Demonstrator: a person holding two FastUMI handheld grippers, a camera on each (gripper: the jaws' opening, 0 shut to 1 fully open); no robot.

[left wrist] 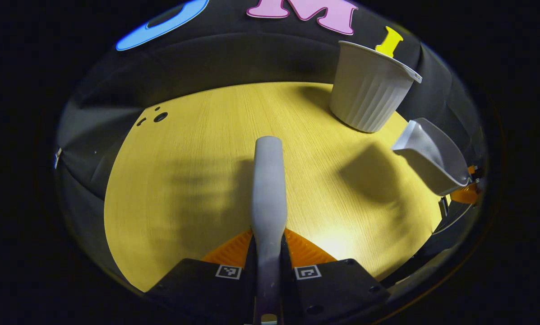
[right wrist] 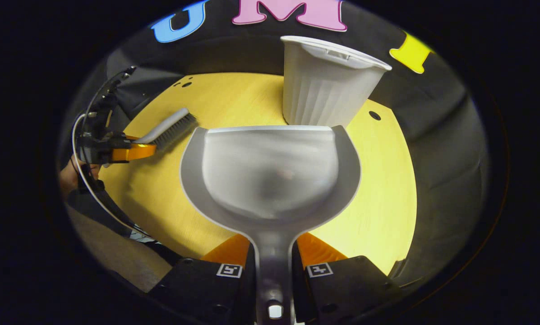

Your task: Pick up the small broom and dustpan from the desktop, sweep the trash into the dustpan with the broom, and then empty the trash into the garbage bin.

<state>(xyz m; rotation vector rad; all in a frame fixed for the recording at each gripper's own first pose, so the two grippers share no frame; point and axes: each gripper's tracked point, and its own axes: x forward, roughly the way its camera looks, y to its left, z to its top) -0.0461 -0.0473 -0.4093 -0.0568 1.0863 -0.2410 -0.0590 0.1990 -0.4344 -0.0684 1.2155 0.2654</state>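
Right gripper view has, nearest the lens, the right gripper (right wrist: 273, 271) with its two fingers drawn in tight on the grey handle of the dustpan (right wrist: 270, 180), which is held up off the desktop (right wrist: 387, 189) with its scoop facing away from the camera. Something small and pale seems to lie in the middle of the scoop, though the blur makes it too faint to say whether it is trash. Just beyond the pan's far lip stands the white ribbed garbage bin (right wrist: 328, 85), upright on the far side of the desktop, its rim higher than the pan's lip. Off to the left in the same view, the left gripper (right wrist: 132, 151) holds the small broom (right wrist: 170, 128) with its bristles down, near the desktop but apart from the pan. Left gripper view shows that gripper (left wrist: 268, 257) closed on the broom's handle (left wrist: 268, 189), which runs forward over bare wood; farther right hangs the dustpan (left wrist: 432, 158), and beyond it the bin (left wrist: 371, 88). Judging by this, both tools are picked up and no litter is visible on the wood, so the sweeping looks finished. What remains, I judge, is raising the pan over the bin's rim and tipping it out.
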